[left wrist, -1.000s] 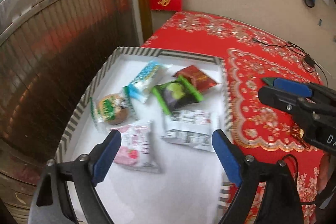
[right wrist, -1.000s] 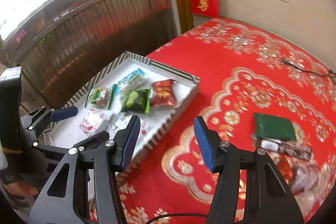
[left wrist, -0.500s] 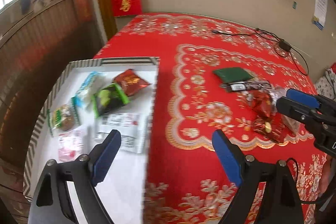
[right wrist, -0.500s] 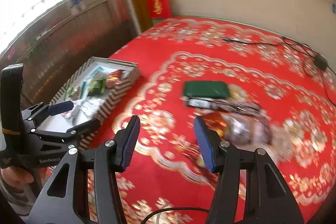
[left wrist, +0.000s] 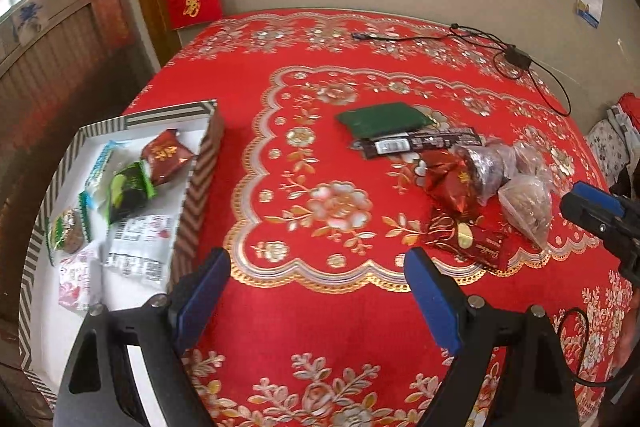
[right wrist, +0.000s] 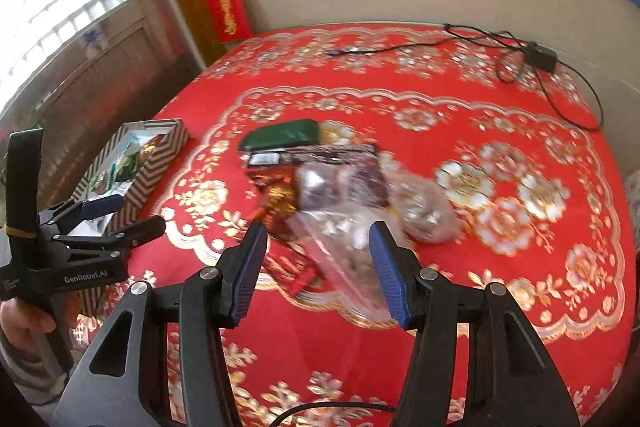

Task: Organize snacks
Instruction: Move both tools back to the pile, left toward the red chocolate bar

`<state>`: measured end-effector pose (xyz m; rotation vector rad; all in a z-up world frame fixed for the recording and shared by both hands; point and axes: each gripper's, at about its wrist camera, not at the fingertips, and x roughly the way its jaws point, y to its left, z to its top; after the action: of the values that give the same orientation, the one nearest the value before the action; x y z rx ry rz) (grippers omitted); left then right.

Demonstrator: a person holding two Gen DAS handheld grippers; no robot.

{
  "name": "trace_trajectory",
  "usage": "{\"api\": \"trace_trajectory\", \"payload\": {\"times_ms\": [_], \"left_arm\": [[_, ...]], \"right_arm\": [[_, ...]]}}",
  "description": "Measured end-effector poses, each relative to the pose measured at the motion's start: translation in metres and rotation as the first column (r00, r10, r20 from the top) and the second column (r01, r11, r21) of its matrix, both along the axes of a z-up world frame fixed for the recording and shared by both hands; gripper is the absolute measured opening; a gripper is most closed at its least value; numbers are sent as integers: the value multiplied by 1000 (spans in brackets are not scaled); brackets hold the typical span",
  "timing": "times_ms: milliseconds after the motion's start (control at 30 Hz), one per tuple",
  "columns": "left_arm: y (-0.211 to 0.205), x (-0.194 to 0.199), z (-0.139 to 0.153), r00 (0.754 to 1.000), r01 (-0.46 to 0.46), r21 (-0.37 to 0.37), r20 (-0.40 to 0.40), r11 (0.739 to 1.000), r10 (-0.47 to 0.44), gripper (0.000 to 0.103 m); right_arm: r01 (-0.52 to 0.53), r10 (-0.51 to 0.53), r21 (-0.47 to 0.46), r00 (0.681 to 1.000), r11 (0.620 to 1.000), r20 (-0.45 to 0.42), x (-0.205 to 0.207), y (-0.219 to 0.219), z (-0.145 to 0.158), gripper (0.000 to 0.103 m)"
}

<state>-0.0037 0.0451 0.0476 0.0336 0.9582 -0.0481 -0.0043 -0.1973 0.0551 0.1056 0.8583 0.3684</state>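
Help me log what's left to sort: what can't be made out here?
- Loose snack pile, right wrist view: motion blur hides labels and count.
- Striped tray, left wrist view: near end hidden by the left gripper.
- Right gripper, left wrist view: cut off by the frame edge.
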Motion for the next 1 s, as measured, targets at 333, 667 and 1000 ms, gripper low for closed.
{"api": "trace_trajectory", "payload": {"times_ms": [333, 667, 1000], "left_arm": [[-25, 12, -15, 999, 27, 24, -39, 999, -26, 90], [3, 16, -13, 999, -38, 21, -33, 999, 39, 90], [23, 15, -14, 998, -59, 25, -36, 998, 60, 90]], "right_arm": [[-53, 54, 40, 998, 998, -44, -9, -10, -12, 53], [-272, 275, 51, 957, 961, -92, 8, 55, -36, 53], [-286, 292, 61, 947, 956, -136, 20, 69, -49, 55]]}}
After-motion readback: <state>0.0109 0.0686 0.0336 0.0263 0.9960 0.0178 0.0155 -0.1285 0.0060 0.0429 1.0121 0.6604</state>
